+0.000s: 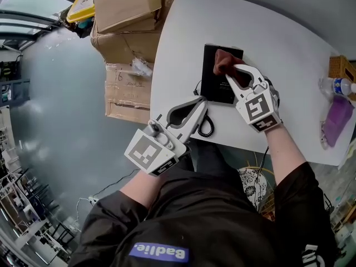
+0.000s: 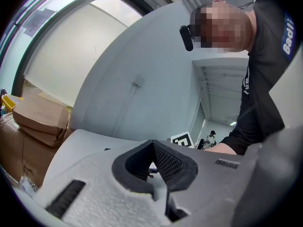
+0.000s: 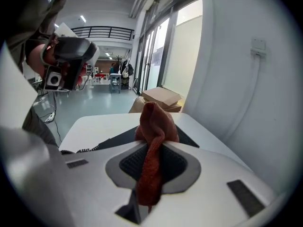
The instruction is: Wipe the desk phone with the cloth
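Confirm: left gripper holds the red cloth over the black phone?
Wrong side. The right gripper holds the red cloth over the black phone; the right gripper view shows the cloth clamped between its jaws.

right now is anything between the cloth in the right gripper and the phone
Nothing visible does. The cloth, pinched in the right gripper, is directly over the far end of the black phone, with no object between them.

a white rounded table (image 1: 178, 43) carries a clear plastic water bottle with a blue label (image 1: 335, 85), a purple fabric piece (image 1: 337, 118) and a woven wicker basket (image 1: 340, 65) at its right end. brown cardboard boxes (image 1: 125, 7) are stacked just beside its left edge, with a flat yellow packet (image 1: 83, 1) beyond them.
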The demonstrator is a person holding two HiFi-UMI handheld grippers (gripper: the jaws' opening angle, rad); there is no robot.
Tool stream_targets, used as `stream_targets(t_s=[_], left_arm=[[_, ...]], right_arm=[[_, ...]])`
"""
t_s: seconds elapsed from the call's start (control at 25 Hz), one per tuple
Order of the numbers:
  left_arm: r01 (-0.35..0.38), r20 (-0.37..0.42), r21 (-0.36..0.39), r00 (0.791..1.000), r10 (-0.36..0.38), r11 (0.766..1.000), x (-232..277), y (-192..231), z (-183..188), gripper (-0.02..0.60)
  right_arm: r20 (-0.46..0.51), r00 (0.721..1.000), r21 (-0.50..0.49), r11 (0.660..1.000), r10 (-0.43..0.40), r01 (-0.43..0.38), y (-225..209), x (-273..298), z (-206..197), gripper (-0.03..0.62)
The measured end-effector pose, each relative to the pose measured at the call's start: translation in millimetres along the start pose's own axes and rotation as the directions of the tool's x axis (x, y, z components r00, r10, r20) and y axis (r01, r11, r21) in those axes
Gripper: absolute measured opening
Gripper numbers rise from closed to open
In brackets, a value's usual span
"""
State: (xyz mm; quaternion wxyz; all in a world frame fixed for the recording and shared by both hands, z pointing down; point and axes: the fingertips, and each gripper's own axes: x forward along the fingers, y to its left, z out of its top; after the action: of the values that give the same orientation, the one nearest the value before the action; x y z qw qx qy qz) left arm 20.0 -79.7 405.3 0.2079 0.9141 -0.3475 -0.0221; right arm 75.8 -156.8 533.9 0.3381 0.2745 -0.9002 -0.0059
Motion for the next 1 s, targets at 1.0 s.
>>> stream_targets(t_s=[1.0], left_arm=[[0.126, -0.055, 0.019, 0.991, -0.125, 0.992, -52, -5, -11, 0.015]], right_arm=[[-0.146, 0.987, 0.074, 0.996, 0.063, -0.052, 109, -19, -35, 0.071]])
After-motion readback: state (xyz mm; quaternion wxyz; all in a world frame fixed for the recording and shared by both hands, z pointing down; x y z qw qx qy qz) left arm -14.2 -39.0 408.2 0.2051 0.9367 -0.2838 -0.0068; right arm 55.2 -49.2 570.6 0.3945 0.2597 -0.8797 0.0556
